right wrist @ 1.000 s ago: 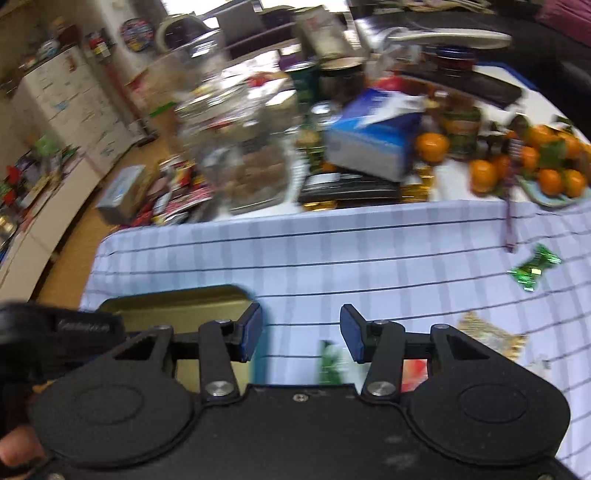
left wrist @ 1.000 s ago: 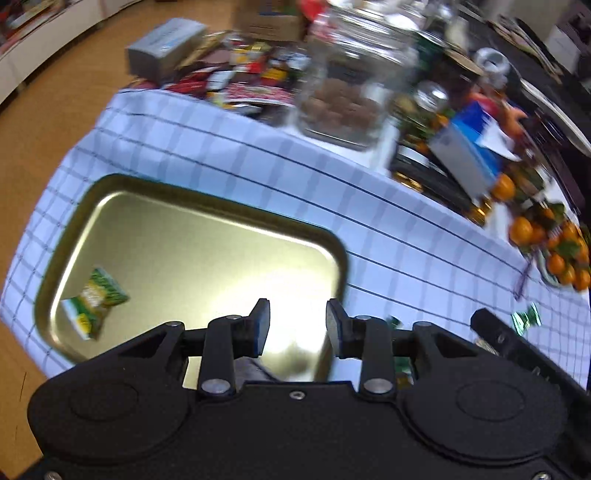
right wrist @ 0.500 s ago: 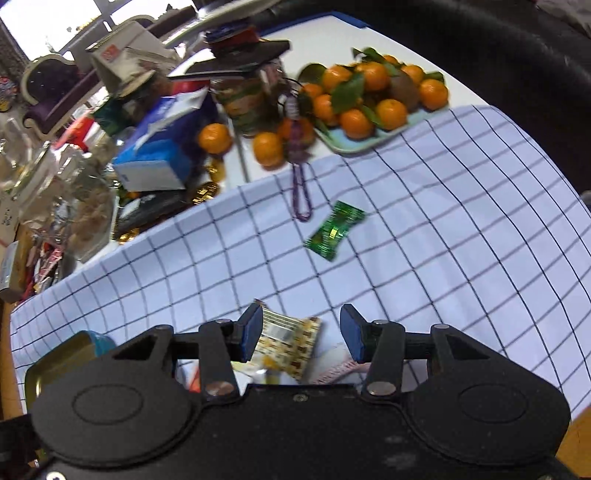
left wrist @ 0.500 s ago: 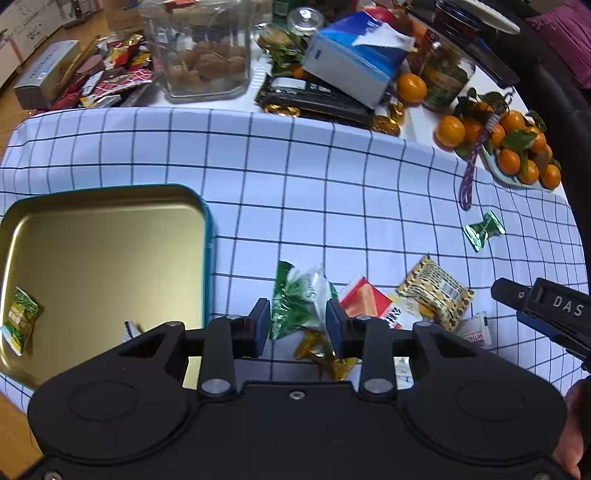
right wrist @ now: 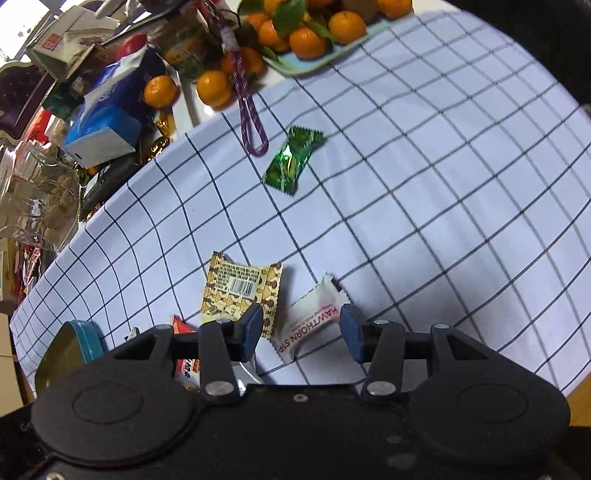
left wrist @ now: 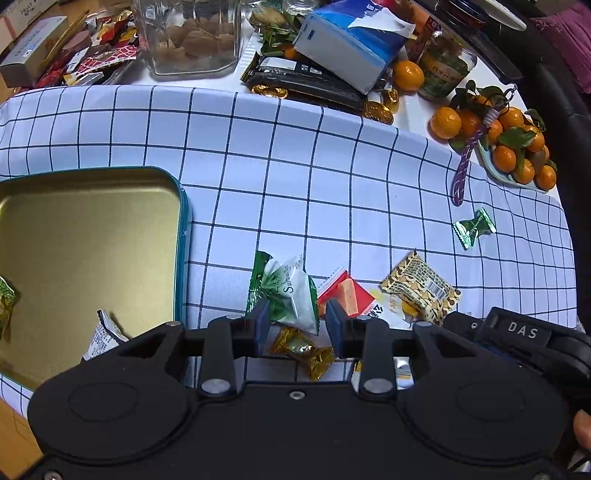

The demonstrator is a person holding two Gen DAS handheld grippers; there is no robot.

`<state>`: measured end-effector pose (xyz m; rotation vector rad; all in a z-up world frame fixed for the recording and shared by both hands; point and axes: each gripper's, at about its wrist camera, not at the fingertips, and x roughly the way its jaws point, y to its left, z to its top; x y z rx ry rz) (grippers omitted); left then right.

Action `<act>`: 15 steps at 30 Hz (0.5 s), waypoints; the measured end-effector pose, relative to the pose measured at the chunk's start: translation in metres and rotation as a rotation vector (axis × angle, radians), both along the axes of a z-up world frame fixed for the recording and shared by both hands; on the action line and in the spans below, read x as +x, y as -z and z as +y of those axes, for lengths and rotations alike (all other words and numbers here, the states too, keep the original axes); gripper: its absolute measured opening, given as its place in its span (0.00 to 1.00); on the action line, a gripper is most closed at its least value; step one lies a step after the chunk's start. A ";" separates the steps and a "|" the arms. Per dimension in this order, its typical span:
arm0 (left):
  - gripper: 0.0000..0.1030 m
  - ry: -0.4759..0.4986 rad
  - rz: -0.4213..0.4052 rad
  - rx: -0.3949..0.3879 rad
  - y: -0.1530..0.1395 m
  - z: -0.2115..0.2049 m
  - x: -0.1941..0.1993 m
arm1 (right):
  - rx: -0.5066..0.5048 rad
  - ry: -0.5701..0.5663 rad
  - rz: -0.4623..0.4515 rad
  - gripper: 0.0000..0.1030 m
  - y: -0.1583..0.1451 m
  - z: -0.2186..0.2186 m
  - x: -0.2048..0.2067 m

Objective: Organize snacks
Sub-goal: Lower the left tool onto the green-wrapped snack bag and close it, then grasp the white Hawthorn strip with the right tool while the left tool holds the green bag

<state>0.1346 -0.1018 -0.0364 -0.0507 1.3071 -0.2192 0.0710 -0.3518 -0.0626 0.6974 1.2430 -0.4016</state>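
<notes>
Left gripper (left wrist: 297, 330) hangs over the snack cluster near the cloth's (left wrist: 332, 177) front edge, its fingers parted and gripping nothing; a green-white packet (left wrist: 291, 291) and a gold candy (left wrist: 304, 350) lie below the gap, contact with the pads not determinable. Right gripper (right wrist: 301, 332) likewise stands released over a white packet (right wrist: 310, 325), lettering partly readable, its lower end covered by the gripper body. The tin (left wrist: 88, 251) sits at the cloth's left edge, cut off by the frame; two wrappers lie in it, a green one (left wrist: 5, 306) clipped at the frame edge and a white one (left wrist: 105, 334) half hidden behind the left gripper. Loose on the cloth, counted across both views: seven snacks, namely the three above, a red packet (left wrist: 345, 295), a brown-patterned packet (right wrist: 240, 291), a yellow-white packet (left wrist: 388, 314) mostly covered by its neighbours, and a green foil candy (right wrist: 293, 158) well apart toward the far right. Further pieces under the gripper bodies cannot be made out. Along the far edge stands clutter: one jar (left wrist: 192, 33), one tissue box (left wrist: 351, 44), a plate of oranges (right wrist: 306, 33), uncountable in full.
</notes>
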 end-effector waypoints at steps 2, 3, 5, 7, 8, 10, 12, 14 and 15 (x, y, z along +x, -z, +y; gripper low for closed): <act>0.42 -0.006 -0.005 0.009 0.000 0.001 0.001 | 0.000 0.022 0.008 0.49 0.003 -0.001 0.002; 0.42 -0.009 -0.005 0.012 0.001 0.002 0.002 | -0.009 0.025 0.001 0.49 0.003 -0.001 0.003; 0.42 -0.010 0.000 0.015 0.003 0.003 0.003 | -0.020 0.021 -0.005 0.49 0.004 -0.002 0.007; 0.42 -0.008 0.010 0.014 0.006 0.004 0.004 | -0.025 0.023 -0.008 0.49 0.006 -0.003 0.010; 0.42 -0.008 0.014 0.013 0.006 0.004 0.003 | -0.026 0.022 -0.005 0.48 0.008 -0.003 0.011; 0.42 -0.008 0.019 0.007 0.007 0.006 0.004 | -0.032 0.018 0.013 0.48 0.013 -0.003 0.012; 0.42 -0.016 0.019 -0.004 0.005 0.009 0.004 | -0.059 -0.010 0.008 0.48 0.011 0.001 0.012; 0.42 -0.024 0.015 -0.016 0.003 0.012 0.005 | -0.087 -0.048 0.015 0.48 0.010 0.005 0.013; 0.42 -0.030 0.011 -0.021 0.002 0.013 0.006 | -0.107 -0.062 0.016 0.47 0.010 0.006 0.012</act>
